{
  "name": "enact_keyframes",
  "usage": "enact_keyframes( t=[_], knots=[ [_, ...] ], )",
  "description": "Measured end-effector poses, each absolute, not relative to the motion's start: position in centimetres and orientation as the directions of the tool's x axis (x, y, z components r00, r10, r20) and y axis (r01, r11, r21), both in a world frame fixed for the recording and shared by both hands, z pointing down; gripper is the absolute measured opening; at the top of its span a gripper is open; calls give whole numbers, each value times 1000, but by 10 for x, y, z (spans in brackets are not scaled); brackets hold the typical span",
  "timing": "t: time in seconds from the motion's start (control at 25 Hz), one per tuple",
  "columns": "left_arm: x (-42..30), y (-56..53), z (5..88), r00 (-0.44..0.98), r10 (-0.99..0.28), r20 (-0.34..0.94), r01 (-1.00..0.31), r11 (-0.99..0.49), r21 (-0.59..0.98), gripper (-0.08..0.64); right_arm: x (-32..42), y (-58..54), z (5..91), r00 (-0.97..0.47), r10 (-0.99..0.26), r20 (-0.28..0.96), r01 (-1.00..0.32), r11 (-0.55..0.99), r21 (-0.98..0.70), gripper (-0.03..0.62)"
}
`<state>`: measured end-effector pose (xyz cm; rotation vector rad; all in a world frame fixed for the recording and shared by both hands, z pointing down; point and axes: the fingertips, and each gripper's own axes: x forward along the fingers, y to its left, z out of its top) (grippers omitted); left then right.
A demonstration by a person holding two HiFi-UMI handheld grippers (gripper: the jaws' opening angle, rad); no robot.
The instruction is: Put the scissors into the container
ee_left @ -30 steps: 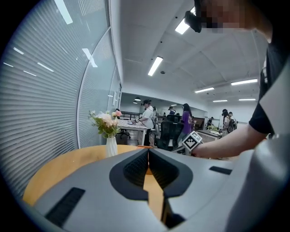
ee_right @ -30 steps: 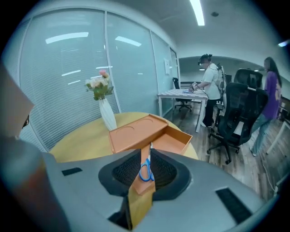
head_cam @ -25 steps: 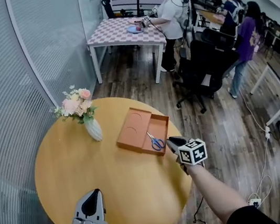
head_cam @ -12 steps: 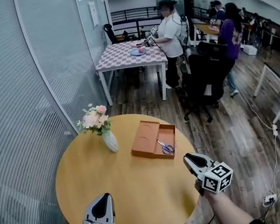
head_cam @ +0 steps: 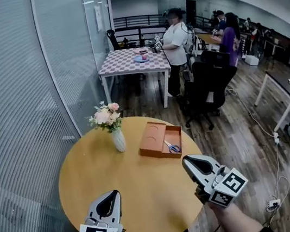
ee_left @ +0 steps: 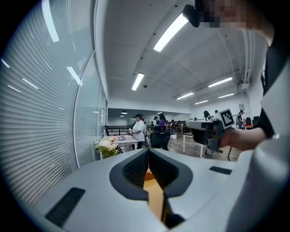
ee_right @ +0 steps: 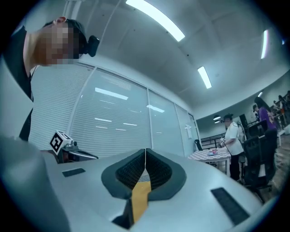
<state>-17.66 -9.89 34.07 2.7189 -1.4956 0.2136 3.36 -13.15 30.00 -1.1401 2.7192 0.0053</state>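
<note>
Head view: round table (head_cam: 89, 177). An orange container (head_cam: 151, 138) (two compartments) sits near the far right edge. The scissors (head_cam: 173, 147) lie in its right compartment. A vase (head_cam: 118, 140) of flowers stands just left of the container, not touching it. The left gripper (head_cam: 111, 196) is over the near edge. The right gripper (head_cam: 190, 161) is over the near right edge, well apart from the container.

Left gripper view: jaws pressed together, nothing between them.

Right gripper view: jaws likewise clenched, empty.
</note>
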Motion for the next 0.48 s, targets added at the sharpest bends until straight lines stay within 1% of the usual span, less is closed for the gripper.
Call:
enact_keyframes(
  t=[0.16, 0.32, 0.48],
  knots=[
    [-182, -92, 324, 494, -864, 93, -864, -500, -62, 14, 16, -118, 284, -693, -696, -190, -711, 703, 17, 37],
    [-186, -96, 309, 441, -895, 61, -894, -445, -59, 14, 2, -125, 269, -703, -679, -212, -696, 718, 10, 35],
    [-167, -92, 303, 437, -898, 44, -894, -439, -84, 14, -4, -117, 266, -716, -663, -219, -688, 723, 64, 35]
  ],
)
